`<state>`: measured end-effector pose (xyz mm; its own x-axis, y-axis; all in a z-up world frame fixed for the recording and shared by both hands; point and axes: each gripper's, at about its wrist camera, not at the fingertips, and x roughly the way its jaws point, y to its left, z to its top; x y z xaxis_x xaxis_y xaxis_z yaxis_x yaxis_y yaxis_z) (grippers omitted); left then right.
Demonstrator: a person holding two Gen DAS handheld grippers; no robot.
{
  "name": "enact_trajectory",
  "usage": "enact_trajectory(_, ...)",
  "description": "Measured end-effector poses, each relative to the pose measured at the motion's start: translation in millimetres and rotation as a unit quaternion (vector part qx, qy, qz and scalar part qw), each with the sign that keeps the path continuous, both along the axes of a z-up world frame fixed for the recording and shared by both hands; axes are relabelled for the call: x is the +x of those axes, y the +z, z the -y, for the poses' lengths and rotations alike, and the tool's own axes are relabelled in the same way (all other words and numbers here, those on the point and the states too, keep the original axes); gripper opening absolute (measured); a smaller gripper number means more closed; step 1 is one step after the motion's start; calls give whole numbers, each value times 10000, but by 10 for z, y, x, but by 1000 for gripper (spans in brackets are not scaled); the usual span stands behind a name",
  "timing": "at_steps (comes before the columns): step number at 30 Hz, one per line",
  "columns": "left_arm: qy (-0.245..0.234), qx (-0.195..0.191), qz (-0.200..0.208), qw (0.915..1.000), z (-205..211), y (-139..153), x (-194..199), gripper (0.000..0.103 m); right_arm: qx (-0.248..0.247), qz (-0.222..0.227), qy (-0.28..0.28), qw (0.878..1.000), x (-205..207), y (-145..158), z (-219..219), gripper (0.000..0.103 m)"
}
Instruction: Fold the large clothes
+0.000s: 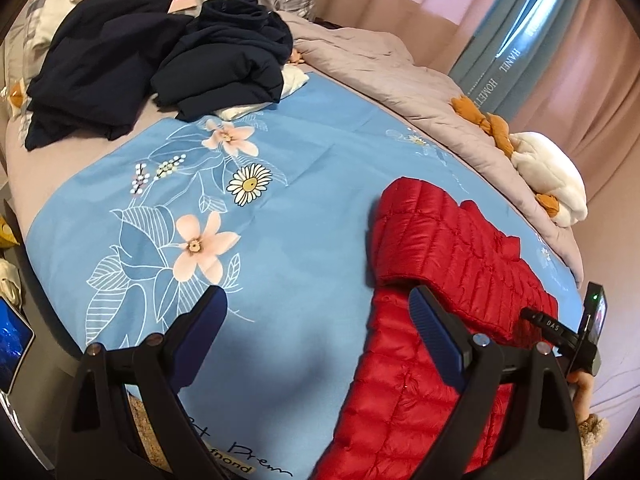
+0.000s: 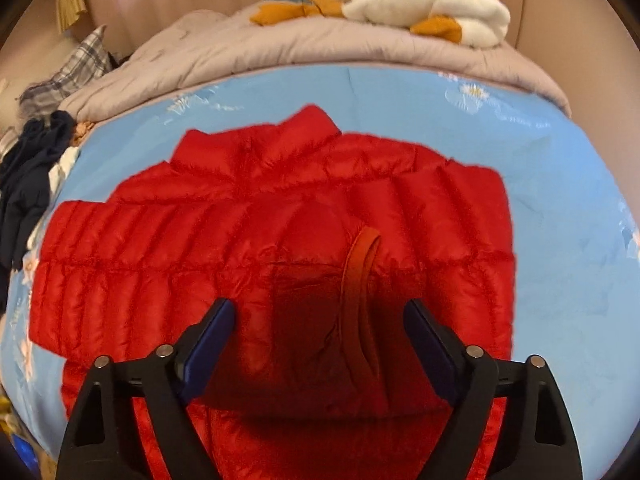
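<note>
The left gripper [image 1: 318, 312] hangs with jaws wide apart over the blue floral sheet [image 1: 304, 168], gripping nothing; the right gripper [image 2: 320, 320] is likewise spread above the red puffer jacket [image 2: 248, 220], partly folded on the sheet's near right. The sheet's near edge reads "Prem"; a far-right blue curtain [image 1: 508, 60] reads "HANEL HOME". Dark clothes [image 1: 160, 56] lie far left
</note>
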<state>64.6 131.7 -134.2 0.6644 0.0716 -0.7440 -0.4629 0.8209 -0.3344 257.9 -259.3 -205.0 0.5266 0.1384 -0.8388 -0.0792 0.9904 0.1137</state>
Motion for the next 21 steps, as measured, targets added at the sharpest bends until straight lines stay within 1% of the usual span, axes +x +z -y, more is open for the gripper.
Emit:
enact_trajectory(1, 4, -27, -8, 10000, 1, -10, -7, 92, 37, -40, 13, 10000, 22, -16, -5, 81)
enact_trajectory(3, -33, -81, -6, 10000, 2, -37, -5, 92, 213, -126, 92, 9997, 16, -66, 1, 69)
enact_trajectory(4, -56, -84, -13, 9999, 12, -44, 0, 92, 261, -143, 113, 9995, 18, -64, -5, 59)
enact_trajectory(6, -97, -67, -24, 9999, 37, -54, 12, 92, 267, -69, 214, 9994, -34, -26, -43, 43)
enact_trajectory(7, -113, -65, -26, 9999, 41, -57, 24, 92, 298, -40, 276, 9992, -26, -4, -57, 26)
enact_trajectory(8, -142, -63, -25, 9999, 51, -58, 33, 92, 309, 17, 375, 9988, -66, 47, -92, 19)
enact_trajectory(11, -187, -50, -10, 9998, 72, -60, 52, 92, 223, 391, 442, 9980, -138, 242, -146, 15)
enact_trajectory(12, -198, -49, -8, 9998, 78, -60, 56, 92, 259, 585, 456, 9969, -208, 378, -147, 15)
enact_trajectory(13, -206, -47, -12, 9998, 90, -61, 62, 92, 291, 678, 452, 9963, -232, 451, -148, 14)
enact_trajectory(15, -227, -43, -19, 9997, 102, -67, 78, 92, 379, 971, 416, 9937, -319, 702, -114, 14)
enact_trajectory(18, -244, -47, -37, 9997, 115, -79, 100, 92, 379, 1323, 401, 9897, -367, 979, -54, 14)
enact_trajectory(21, -261, -46, -61, 9996, 128, -94, 117, 92, 239, 1570, 319, 9868, -334, 1123, 11, 14)
